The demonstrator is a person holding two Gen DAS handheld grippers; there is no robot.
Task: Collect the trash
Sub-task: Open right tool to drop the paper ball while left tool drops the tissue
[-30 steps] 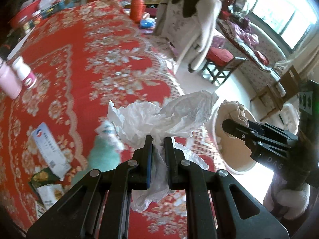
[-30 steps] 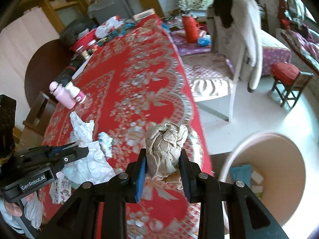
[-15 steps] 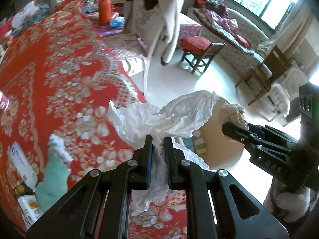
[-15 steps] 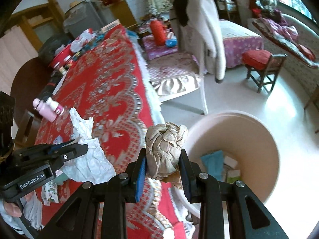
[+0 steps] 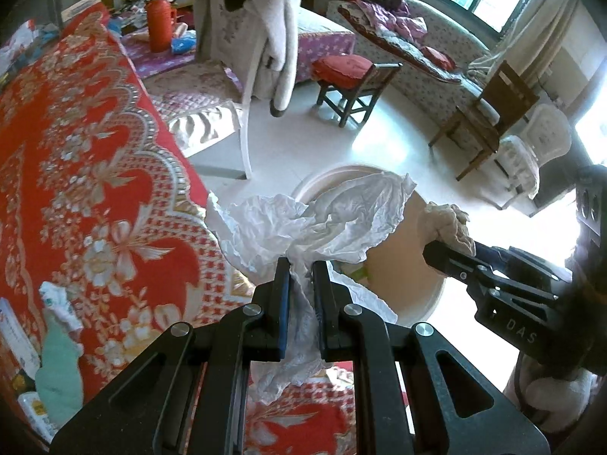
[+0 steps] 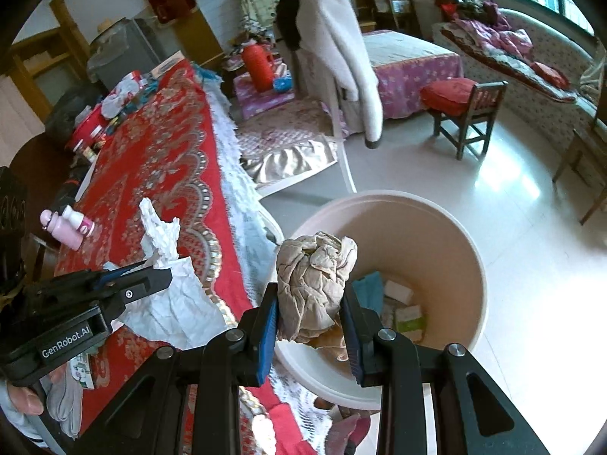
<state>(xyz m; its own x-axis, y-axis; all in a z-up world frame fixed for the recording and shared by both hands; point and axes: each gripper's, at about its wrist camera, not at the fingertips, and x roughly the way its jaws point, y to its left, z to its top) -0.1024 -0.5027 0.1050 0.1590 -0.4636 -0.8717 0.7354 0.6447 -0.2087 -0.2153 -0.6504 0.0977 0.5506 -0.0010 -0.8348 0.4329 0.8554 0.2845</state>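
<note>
I see the crumpled beige paper wad [image 6: 316, 284] clamped in my right gripper [image 6: 311, 314] above the round cream plastic bin [image 6: 447, 227]. My left gripper [image 5: 301, 303] pinches a crinkled white tissue [image 5: 315, 223] at the bin's near-left rim, beside the red floral tablecloth [image 5: 95, 174].

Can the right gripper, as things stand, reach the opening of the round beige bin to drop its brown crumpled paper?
Probably yes: the right gripper, shut on the brown crumpled paper, is above the round beige bin, with nothing between them.
</note>
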